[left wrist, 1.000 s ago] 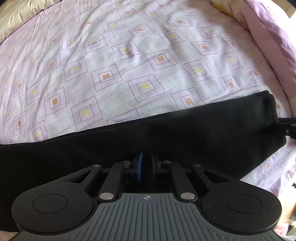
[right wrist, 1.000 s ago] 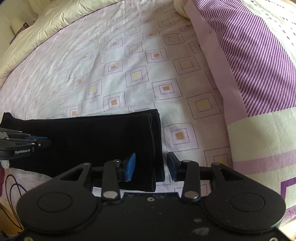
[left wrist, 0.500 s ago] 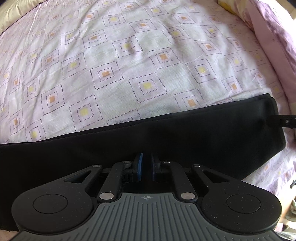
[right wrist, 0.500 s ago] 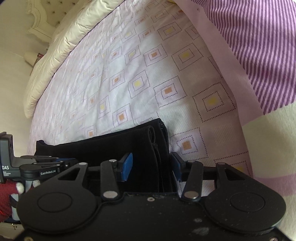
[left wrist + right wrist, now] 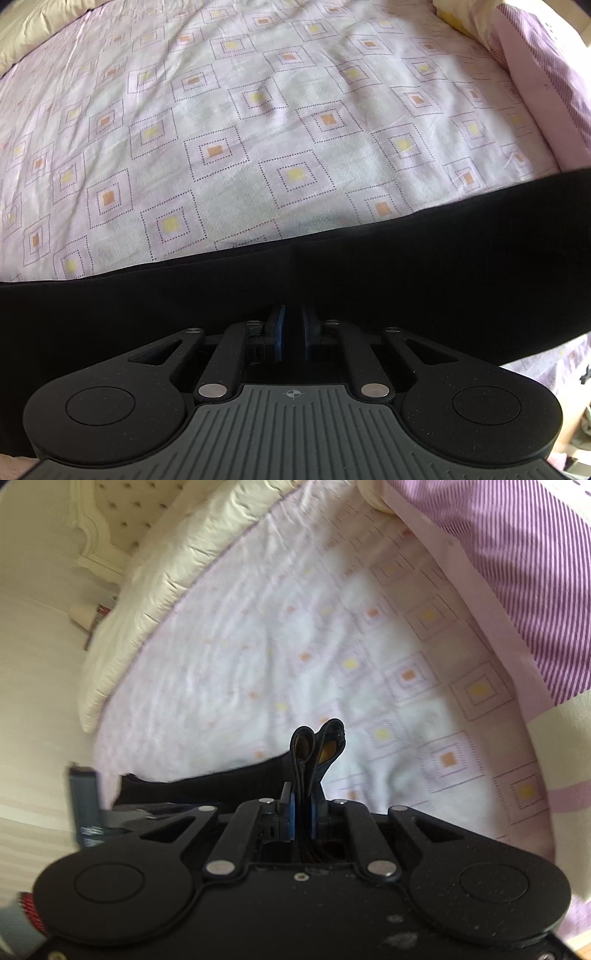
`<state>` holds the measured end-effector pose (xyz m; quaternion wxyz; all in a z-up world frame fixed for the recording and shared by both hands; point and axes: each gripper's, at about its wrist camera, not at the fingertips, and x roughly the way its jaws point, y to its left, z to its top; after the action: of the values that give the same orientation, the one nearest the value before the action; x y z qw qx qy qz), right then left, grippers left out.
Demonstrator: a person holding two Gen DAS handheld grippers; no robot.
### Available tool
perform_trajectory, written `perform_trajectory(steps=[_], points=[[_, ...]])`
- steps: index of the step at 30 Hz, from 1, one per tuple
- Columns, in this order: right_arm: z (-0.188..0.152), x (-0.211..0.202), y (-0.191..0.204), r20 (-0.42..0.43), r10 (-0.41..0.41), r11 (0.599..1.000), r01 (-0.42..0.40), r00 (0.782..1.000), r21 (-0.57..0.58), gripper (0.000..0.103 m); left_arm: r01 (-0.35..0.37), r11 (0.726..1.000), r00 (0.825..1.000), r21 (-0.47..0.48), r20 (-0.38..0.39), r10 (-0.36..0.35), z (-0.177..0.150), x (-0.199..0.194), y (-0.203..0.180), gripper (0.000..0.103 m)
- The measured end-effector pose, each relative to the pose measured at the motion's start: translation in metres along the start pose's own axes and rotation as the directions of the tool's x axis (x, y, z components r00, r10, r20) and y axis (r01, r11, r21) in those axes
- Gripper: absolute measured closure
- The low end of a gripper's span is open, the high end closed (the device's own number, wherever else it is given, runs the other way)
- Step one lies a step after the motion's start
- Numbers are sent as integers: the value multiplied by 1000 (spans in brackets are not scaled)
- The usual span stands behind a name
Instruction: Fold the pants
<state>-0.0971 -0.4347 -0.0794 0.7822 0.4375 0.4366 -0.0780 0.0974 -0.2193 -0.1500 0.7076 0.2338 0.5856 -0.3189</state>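
Right gripper (image 5: 302, 814) jaws have just closed, clamped on the black fabric pants' (image 5: 317, 746) looped end. Left gripper (image 5: 291, 334) jaws together on pants at 6 o'clock; pinched cloth indistinct, dark.

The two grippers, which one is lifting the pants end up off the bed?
The right gripper: the black pants end stands up pinched between its pads. The left gripper pins pants lying flat on the bedsheet.

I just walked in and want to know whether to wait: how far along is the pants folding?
Done: the black pants lie lengthwise, leg on leg, across the bed sheet. In hand: the right tool has just closed on the doubled end, lifting it; the left tool is shut over the middle. Left: carrying that end across and flattening.
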Motion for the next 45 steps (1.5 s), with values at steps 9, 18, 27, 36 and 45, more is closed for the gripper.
perform_trajectory(steps=[9,18,27,36,45], points=[[-13,-13,79,81,133,990,-135,988,27,94,-6,992,996,124,93,-6,-16,-9,-6,92],[-25,14,154,81,67,996,-61,994,-72,94,210,976,968,57,126,-216,-39,-43,42,92],[-42,50,199,75,7,996,0,997,-88,93,247,968,966,50,66,-250,-57,-43,76,92],[-83,137,253,-42,0,986,-7,999,-164,93,102,971,991,-214,105,-81,-94,-69,213,92],[-119,219,259,-106,-88,981,67,990,-183,93,42,950,997,-308,70,-21,-119,-80,280,92]])
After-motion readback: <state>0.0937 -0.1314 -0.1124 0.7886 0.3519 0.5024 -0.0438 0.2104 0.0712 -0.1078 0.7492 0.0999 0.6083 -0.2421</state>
